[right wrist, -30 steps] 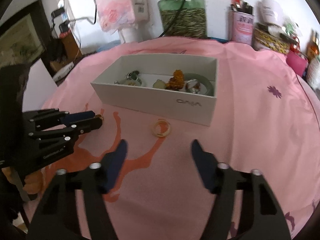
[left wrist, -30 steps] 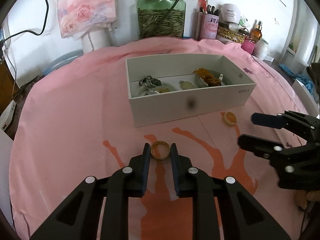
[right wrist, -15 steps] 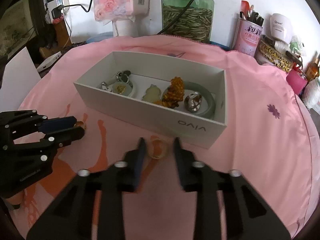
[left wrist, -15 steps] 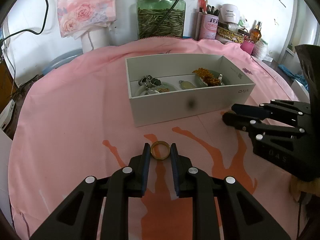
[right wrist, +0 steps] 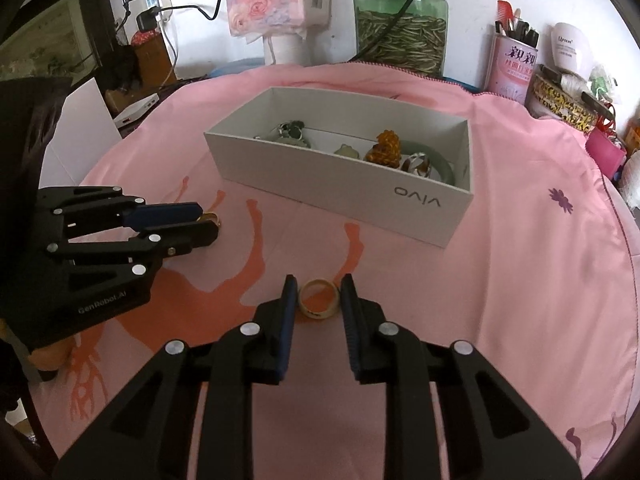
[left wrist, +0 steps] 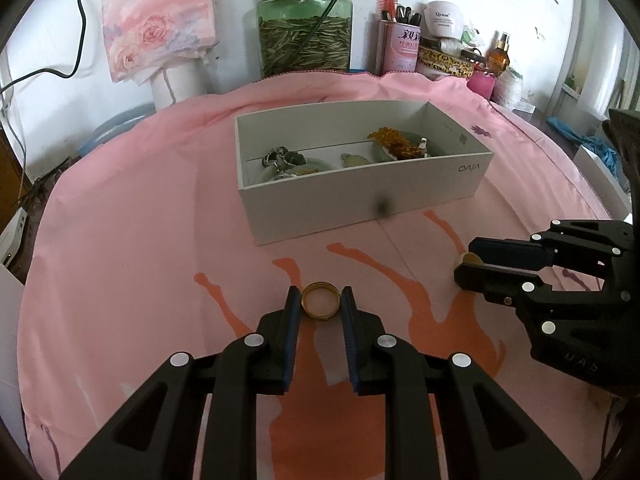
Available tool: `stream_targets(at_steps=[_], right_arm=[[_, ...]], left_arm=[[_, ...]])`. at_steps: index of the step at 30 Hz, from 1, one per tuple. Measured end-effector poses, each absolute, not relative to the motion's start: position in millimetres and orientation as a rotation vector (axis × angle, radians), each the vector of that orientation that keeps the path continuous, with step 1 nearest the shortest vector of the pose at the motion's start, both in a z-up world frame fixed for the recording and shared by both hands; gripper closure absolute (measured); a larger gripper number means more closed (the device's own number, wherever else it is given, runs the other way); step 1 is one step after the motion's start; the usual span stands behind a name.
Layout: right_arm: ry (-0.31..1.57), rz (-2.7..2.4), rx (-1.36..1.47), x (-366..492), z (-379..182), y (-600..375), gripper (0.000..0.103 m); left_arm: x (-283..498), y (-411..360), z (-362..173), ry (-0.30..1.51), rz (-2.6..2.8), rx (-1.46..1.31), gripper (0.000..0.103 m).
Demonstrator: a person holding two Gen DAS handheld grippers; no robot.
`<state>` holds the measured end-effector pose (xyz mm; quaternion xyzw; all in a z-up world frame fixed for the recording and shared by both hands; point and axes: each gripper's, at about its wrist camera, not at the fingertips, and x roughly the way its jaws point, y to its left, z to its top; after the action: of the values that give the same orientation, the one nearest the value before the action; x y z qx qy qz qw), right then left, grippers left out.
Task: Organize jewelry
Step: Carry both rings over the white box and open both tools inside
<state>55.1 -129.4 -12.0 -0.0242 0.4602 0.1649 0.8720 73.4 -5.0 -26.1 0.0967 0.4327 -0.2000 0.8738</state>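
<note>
Tongs (left wrist: 320,306) (right wrist: 319,296) clamped on two rings (left wrist: 320,306) (right wrist: 319,299)

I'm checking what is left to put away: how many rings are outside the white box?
2. A gold ring sits clamped in the left gripper; a pale yellowish ring sits clamped in the right gripper, both near the white box. Others may be hidden.

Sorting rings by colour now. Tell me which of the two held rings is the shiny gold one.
The gold ring between the left gripper's jaws. It is thin and metallic; the pale ring in the right gripper is wider, cream-coloured and matte.
</note>
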Motion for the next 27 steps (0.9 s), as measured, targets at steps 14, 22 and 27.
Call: stream_targets(at_steps=[14,22,27], right_arm=[[0.930,0.351,-0.111,49.3,-8.5,-124.3,0.081],[0.914,0.367,-0.081,48.7,-3.7,-128.2,0.081],[0.874,0.363,-0.060,46.2,7.9,-132.5,0.081]], left_arm=[[70.7,-2.7,-22.4,0.884,-0.434,0.187,0.082],[66.3,-6.8,-18.2,0.860,-0.443,0.202,0.082],[65.0,-6.2,-12.8,0.831,-0.436,0.200,0.082]])
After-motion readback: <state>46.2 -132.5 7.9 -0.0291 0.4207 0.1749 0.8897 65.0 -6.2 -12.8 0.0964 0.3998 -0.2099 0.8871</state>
